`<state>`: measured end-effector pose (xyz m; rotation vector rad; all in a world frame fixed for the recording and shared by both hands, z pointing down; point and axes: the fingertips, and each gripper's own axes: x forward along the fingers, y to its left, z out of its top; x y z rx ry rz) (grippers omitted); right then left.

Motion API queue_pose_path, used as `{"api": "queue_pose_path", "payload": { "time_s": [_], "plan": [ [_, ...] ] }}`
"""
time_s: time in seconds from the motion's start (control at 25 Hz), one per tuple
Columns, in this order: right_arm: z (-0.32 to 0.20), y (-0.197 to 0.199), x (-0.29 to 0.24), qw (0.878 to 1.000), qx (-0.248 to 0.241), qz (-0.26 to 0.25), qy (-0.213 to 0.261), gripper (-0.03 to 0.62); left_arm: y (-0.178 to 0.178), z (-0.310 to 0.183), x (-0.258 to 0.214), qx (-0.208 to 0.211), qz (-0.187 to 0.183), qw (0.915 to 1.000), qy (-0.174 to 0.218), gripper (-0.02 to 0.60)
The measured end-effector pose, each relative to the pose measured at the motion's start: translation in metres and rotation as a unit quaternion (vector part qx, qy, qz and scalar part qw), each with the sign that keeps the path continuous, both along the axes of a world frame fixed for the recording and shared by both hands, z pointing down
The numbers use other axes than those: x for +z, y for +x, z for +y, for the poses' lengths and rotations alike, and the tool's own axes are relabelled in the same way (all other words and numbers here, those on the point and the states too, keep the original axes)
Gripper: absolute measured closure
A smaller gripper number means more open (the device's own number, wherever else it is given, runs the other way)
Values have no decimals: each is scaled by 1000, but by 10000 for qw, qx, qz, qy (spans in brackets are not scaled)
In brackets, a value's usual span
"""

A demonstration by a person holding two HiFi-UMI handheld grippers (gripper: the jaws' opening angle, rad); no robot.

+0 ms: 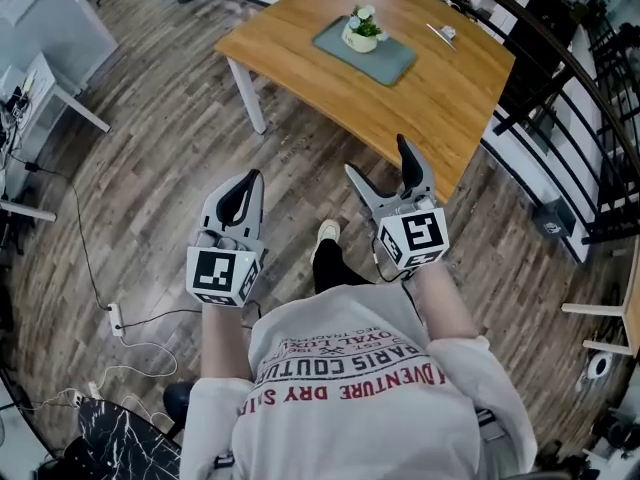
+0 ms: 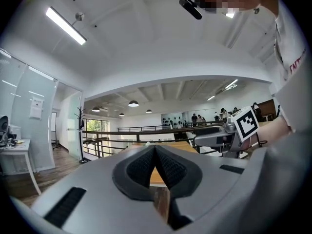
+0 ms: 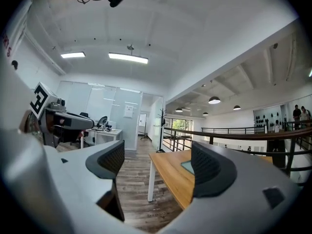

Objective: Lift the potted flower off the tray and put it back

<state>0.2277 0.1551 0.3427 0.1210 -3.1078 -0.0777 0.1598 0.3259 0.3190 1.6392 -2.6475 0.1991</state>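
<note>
Open-plan office on a mezzanine, wood-plank floor (image 1: 150, 168), black railing (image 1: 560, 58) along the right edge of the head view. Wooden table (image 1: 450, 78) w/ white legs at top centre. Grey tray (image 1: 395, 63) lies on the table; potted flower (image 1: 362, 30), white pot w/ pale blooms, stands upright on the tray's upper-left part. A small item (image 1: 447, 33) sits on the tabletop right of the tray, too small to identify. Power strip (image 1: 116, 318) and cables on the floor, lower left.

Left gripper (image 1: 245, 183), lower centre-left: jaws closed tip to tip, nothing between them (confirmed in left gripper view (image 2: 155, 147)). Over the floor, well short of the table.

Right gripper (image 1: 378, 160), centre: jaws spread wide, empty. In its own view (image 3: 156, 162) the table's near corner (image 3: 170, 172) and a strip of the tray (image 3: 186, 166) show through the gap. No contact w/ table, tray or pot.
</note>
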Motion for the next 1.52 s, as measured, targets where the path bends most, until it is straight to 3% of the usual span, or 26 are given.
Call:
{"api": "queue_pose_path", "payload": {
  "time_s": [0.24,0.48,0.92,1.2,1.52],
  "plan": [
    [-58,-88,5,10000,31,85,20,180,-87,-51,1,-40,-2,10000,-40,569],
    [-129,-153,5,9994,313,105,-91,180,-163,-126,-8,308,-148,9994,-46,569],
    [-209,-205,25,9954,691,585,-304,180,-230,-230,-2,1012,-25,9948,-125,569],
    [-248,-244,54,9892,828,1131,-421,179,-277,-309,9,1851,60,9826,-120,569],
    [-295,-299,93,9779,918,1761,-656,175,-324,-391,16,2833,182,9588,-89,569]
  ]
}}
